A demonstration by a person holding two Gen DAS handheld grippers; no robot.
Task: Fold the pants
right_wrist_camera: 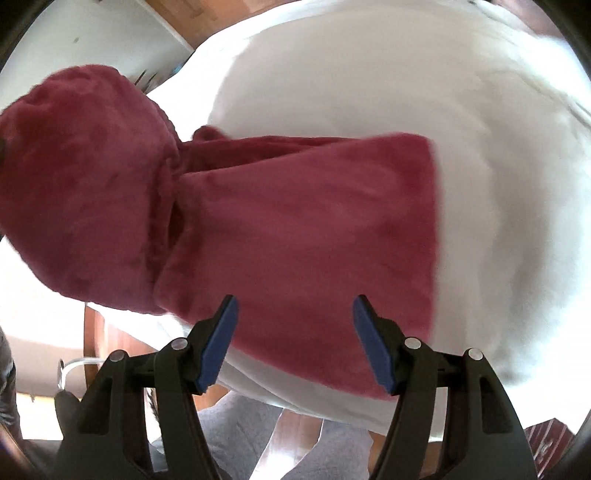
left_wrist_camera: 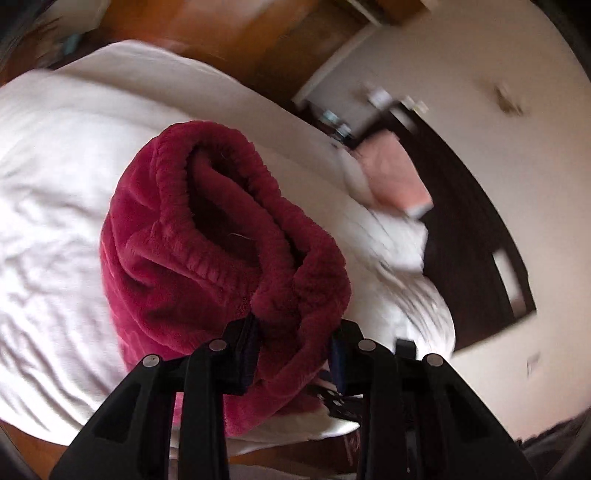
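Dark red fleece pants (left_wrist_camera: 192, 251) hang from my left gripper (left_wrist_camera: 295, 332), which is shut on the elastic waistband and holds it up over a white-covered bed (left_wrist_camera: 55, 192). In the right wrist view the pants (right_wrist_camera: 295, 229) lie with their legs spread flat on the white bed cover (right_wrist_camera: 498, 166), and the lifted waist part bulges at the left. My right gripper (right_wrist_camera: 295, 325) is open and empty, its blue pads (right_wrist_camera: 218, 343) just above the near edge of the legs.
A pink cloth (left_wrist_camera: 399, 177) and white bedding lie at the head of the bed by a dark headboard (left_wrist_camera: 472, 236). Wooden floor (left_wrist_camera: 229, 33) lies beyond the bed. The person's grey-clad legs (right_wrist_camera: 236, 435) stand at the bed's near edge.
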